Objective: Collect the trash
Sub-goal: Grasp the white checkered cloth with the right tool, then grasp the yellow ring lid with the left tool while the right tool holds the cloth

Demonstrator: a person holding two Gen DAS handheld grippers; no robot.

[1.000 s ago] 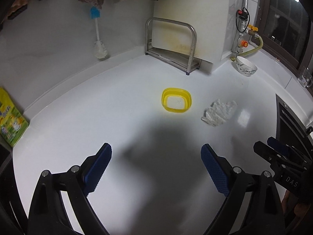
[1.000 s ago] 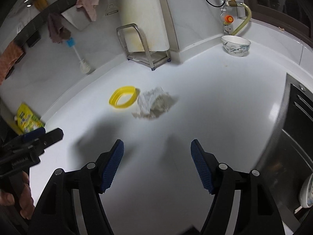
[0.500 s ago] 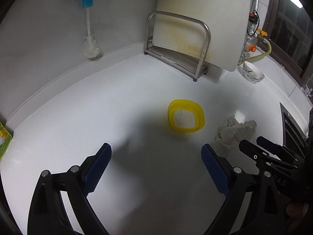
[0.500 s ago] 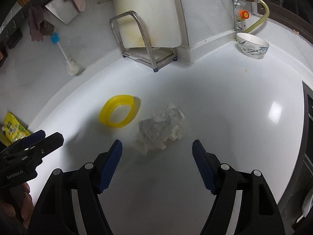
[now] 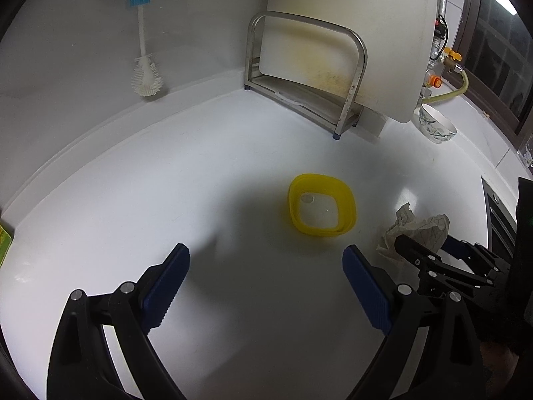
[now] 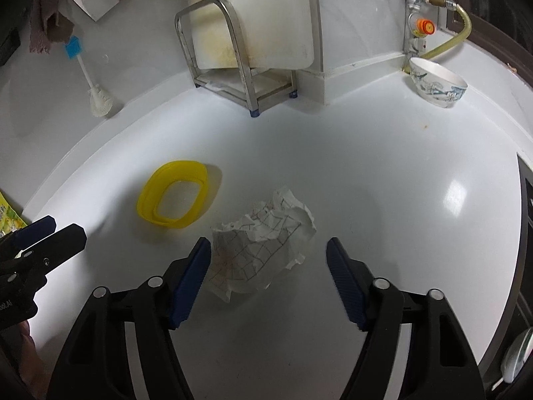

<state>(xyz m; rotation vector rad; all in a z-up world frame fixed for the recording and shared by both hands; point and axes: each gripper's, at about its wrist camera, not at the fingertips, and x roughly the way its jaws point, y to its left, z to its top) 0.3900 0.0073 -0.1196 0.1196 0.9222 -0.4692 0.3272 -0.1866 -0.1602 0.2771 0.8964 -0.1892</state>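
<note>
Two grippers, both spread wide with nothing in them. The right gripper [image 6: 268, 250] sits low over the white counter [image 6: 383, 183] with the crumpled paper [image 6: 263, 246] between its fingers, just beside the yellow ring [image 6: 176, 193]. The left gripper [image 5: 266, 260] hangs short of that ring.

1. A glossy white countertop [image 6: 383, 173] spreads beneath me.
2. A yellow plastic ring [image 6: 175, 193] lies flat on it, near the middle.
3. A crumpled paper [image 6: 263, 243] lies just beside the ring.
4. A steel rack [image 6: 233, 66] stands at the back.
5. A patterned bowl [image 6: 436, 81] sits in the far right corner.
</note>
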